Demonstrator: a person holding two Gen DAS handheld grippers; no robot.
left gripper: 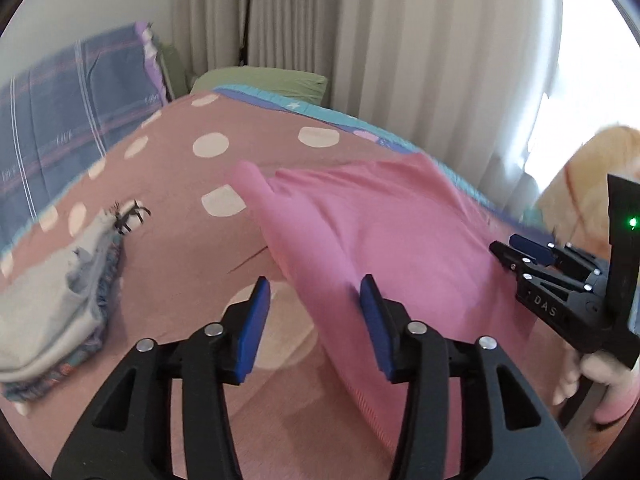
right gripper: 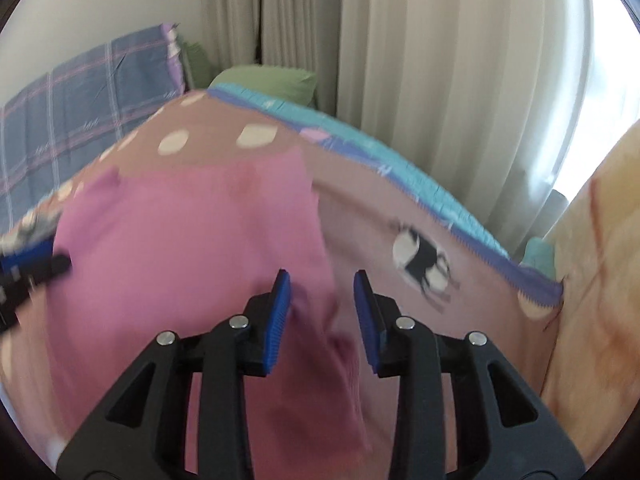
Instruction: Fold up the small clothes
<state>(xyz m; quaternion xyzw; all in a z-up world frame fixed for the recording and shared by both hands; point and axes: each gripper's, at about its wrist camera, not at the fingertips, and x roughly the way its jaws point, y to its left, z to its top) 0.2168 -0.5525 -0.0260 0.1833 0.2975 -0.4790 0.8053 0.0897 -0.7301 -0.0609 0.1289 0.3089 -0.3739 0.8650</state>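
Left tongs [left gripper: 316, 322] stand spread, nothing pinched; the pink garment [left gripper: 360, 220] edge lies just beside the right pad. Right tongs [right gripper: 322, 318] also stand spread, a loose fold between the pads, not gripped. The garment lies flat across the bed [left gripper: 180, 168], toward its right edge, probably laid out for folding. A folded stack [left gripper: 52, 312] sits at the left edge.

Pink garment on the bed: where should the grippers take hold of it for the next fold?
The pink garment lies spread flat. Probably best to pinch its near edge, coming from the near side: left gripper at the near-left corner, right gripper at the near-right edge, where cloth already lies between open jaws.
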